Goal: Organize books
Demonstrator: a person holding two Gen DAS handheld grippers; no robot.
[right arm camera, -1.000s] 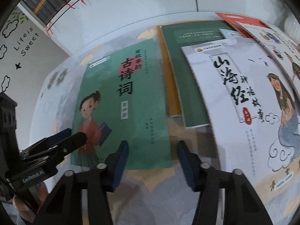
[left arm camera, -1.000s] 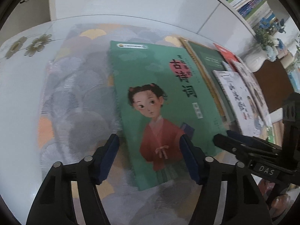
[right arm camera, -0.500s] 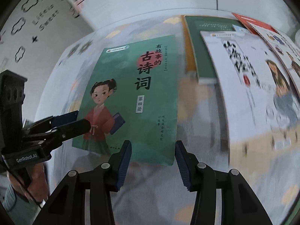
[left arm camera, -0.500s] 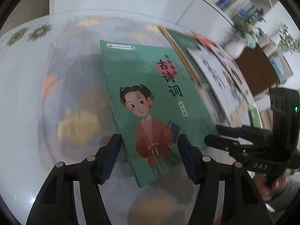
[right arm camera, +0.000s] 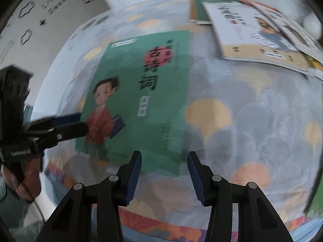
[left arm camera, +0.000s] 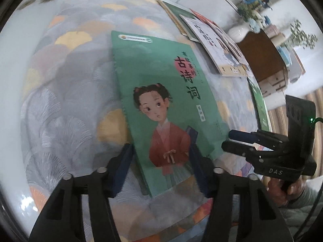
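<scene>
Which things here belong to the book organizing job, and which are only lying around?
Belong to the job:
- green book
- overlapping books behind it
- left claw, right claw

Only lying around:
- patterned tablecloth
- white vase with flowers
- cardboard box
- wall stickers

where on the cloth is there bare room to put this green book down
Free: the patterned cloth left of the green book, out to the white table edge, and the stretch on its right, below the white book. Crowded: the far right, where the white book overlaps other books.
</scene>
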